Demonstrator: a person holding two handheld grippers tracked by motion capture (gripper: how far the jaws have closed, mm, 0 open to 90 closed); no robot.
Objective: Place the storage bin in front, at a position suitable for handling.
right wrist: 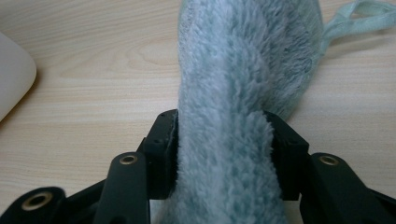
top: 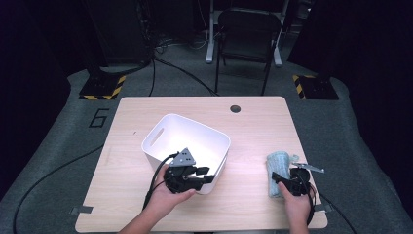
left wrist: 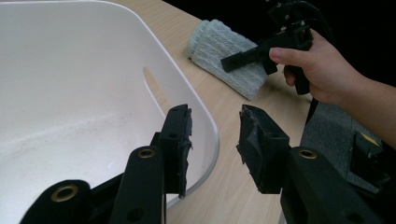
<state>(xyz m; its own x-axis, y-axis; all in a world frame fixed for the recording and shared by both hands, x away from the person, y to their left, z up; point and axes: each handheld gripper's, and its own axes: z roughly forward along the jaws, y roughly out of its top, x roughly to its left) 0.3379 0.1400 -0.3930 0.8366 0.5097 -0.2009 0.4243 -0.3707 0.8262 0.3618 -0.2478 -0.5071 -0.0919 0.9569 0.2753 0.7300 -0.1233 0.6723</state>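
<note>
Left gripper (top: 207, 174) stands spread and empty at the near rim of the white bin (top: 160, 132). To its right, well apart, the rolled pale-green towel (top: 279, 168) lies on the table, long axis running away from the person. Right gripper (top: 278, 178) pinches its near end.

A light wood table (top: 253, 122) stands on grey carpet (top: 63, 161), with a round cable hole (top: 235, 108) near its far edge. Beyond it a dark chair (top: 248, 34) faces the table. Black curtains (top: 29, 44) close in the left and right sides. Two black bases with yellow-black hazard stripes sit on the floor, one far left (top: 102, 87), one far right (top: 314, 87). Black cables (top: 180, 70) run across the carpet. A painted "6" (top: 100, 118) marks the floor left of the table. Light falls from above.
</note>
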